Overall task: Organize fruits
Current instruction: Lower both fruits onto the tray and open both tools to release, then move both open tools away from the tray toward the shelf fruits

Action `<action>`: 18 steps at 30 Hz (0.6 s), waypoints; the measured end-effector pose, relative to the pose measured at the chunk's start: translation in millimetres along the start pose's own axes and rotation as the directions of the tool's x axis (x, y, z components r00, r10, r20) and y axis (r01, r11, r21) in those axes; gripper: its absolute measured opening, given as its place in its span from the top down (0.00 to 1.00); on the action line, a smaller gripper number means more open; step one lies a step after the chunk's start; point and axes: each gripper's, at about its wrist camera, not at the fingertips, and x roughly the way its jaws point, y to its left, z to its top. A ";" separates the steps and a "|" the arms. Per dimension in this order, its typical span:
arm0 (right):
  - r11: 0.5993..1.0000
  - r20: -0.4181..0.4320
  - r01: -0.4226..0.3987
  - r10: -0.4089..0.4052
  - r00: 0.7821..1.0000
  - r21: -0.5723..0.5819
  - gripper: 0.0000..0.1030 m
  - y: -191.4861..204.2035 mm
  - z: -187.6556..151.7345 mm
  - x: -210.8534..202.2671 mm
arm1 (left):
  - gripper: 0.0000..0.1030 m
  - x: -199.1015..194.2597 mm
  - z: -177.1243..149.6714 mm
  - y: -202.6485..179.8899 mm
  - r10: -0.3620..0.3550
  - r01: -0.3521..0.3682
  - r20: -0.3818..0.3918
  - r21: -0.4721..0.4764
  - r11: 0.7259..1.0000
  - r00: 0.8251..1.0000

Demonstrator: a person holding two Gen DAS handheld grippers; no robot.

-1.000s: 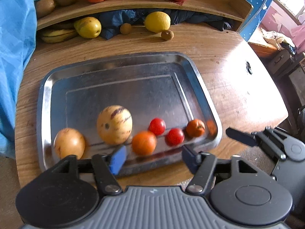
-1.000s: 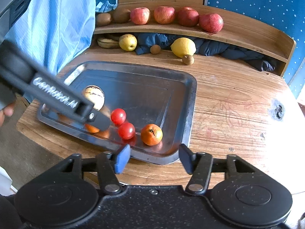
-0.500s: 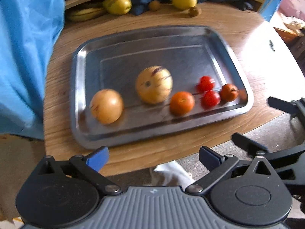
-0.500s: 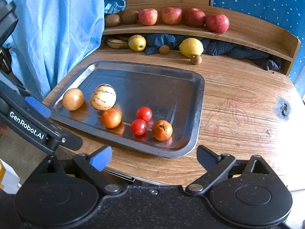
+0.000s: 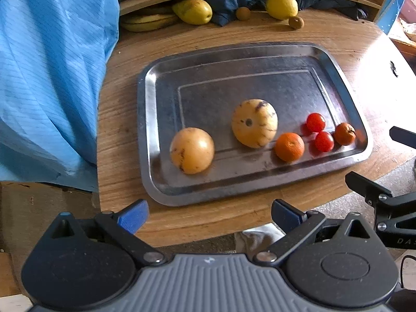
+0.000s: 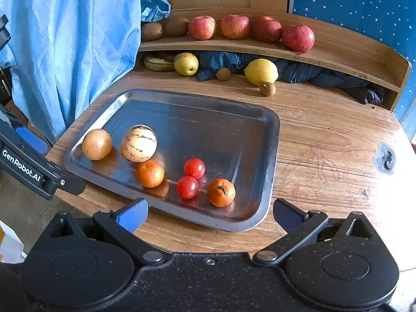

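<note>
Six fruits lie along the near side of the metal tray (image 6: 262, 156) on the round wooden table (image 6: 325, 140). From left to right there is one plain tan round fruit (image 6: 96, 144), one pale striped melon-like fruit (image 6: 138, 143), one orange (image 6: 150, 173), two cherry tomatoes, the farther one (image 6: 194, 168) and the nearer one (image 6: 187, 187) almost touching, and one darker orange with a stem scar (image 6: 221, 192) nearest the tray's right wall. The far half of the tray is bare metal.

The left gripper (image 5: 208, 214) hangs over the near table edge, jaws spread wide, holding nothing. The right gripper (image 6: 209, 214) sits just short of the tray's near right corner, also spread wide and empty.

Beyond the tray, at the far side of the table, lie bananas (image 6: 158, 63), one yellow-green pear (image 6: 186, 64), one lemon (image 6: 261, 72) and two small brown round fruits (image 6: 223, 74) (image 6: 267, 88), against a dark blue cloth (image 6: 299, 72). On the shelf (image 6: 343, 52) above stand four red apples (image 6: 249, 29) and two kiwis (image 6: 163, 28). A light blue sheet (image 6: 70, 39) hangs at the left.
</note>
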 end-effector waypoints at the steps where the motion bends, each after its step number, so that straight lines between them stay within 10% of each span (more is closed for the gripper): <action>1: 1.000 -0.001 0.002 -0.002 1.000 -0.001 0.01 -0.5 1.5 1.5 | 0.01 0.2 1.4 1.0 0.003 -0.003 0.000 -0.001 1.000 1.000; 18: 0.999 -0.004 0.013 -0.013 1.000 0.031 0.01 -12.3 28.1 25.8 | 0.01 11.5 38.6 7.9 0.008 -0.008 0.029 0.026 1.000 1.000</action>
